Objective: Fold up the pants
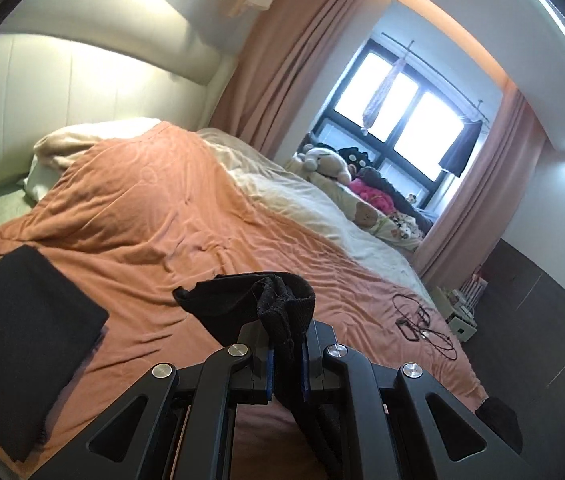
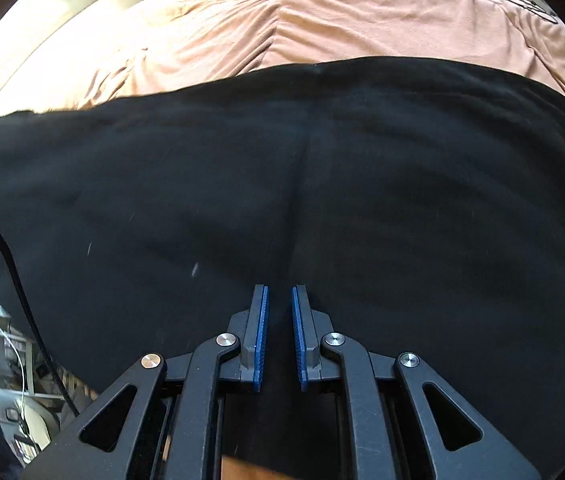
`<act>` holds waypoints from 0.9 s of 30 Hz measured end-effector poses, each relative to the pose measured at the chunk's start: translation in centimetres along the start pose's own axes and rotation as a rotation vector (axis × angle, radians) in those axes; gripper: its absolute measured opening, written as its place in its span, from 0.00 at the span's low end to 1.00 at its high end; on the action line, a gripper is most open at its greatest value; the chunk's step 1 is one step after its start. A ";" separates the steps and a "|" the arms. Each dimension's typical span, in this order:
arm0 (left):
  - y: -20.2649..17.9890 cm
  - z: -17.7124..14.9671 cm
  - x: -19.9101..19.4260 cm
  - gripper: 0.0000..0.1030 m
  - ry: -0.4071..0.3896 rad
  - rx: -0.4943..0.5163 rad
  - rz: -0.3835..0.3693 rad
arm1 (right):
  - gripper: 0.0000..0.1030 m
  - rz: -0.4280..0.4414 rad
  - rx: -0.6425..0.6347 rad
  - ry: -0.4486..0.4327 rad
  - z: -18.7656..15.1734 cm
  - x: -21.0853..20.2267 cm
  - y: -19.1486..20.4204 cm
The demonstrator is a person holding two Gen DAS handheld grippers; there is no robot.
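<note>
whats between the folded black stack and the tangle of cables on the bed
In the left wrist view, bare orange bedspread, and nearer the camera the black pants bunched in the shut left gripper, between folded black stack and cables.

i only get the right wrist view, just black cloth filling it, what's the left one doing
Observer: The left hand-held gripper is shut on a bunched edge of the black pants, held up above the orange bedspread.
Operator: anything else black on the bed
Observer: Yes, a folded black garment lies flat at the left of the left wrist view, apart from the lifted cloth.
Operator: any clutter near where i'd lay it
Observer: A tangle of black cables lies on the bedspread to the right of the left hand-held gripper, near the bed's edge.
</note>
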State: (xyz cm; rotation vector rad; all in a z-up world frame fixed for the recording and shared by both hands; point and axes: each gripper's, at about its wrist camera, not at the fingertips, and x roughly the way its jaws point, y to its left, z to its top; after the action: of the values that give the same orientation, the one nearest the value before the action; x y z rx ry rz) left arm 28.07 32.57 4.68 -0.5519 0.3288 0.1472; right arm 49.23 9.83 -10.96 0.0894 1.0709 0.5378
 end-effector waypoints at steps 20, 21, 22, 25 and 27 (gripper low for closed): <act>-18.6 4.8 -0.3 0.10 -0.068 0.235 -0.218 | 0.10 0.050 0.056 -0.217 -5.3 -11.1 -4.5; -19.3 4.8 -0.2 0.10 -0.065 0.244 -0.226 | 0.10 0.047 0.058 -0.236 -5.6 -12.1 -4.9; -20.0 4.7 -0.1 0.10 -0.063 0.252 -0.235 | 0.12 0.041 0.059 -0.250 -5.9 -12.8 -5.2; -22.3 4.4 0.0 0.10 -0.059 0.276 -0.261 | 0.40 0.032 0.069 -0.302 -7.0 -15.3 -5.9; -23.8 4.3 0.1 0.10 -0.056 0.289 -0.282 | 0.51 0.028 0.078 -0.341 -8.0 -17.3 -6.7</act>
State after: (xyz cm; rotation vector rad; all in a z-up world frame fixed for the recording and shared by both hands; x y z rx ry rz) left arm 34.66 14.80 19.70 -0.3023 0.2101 -0.1561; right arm 38.60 -5.38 -3.02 0.2561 0.7579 0.4859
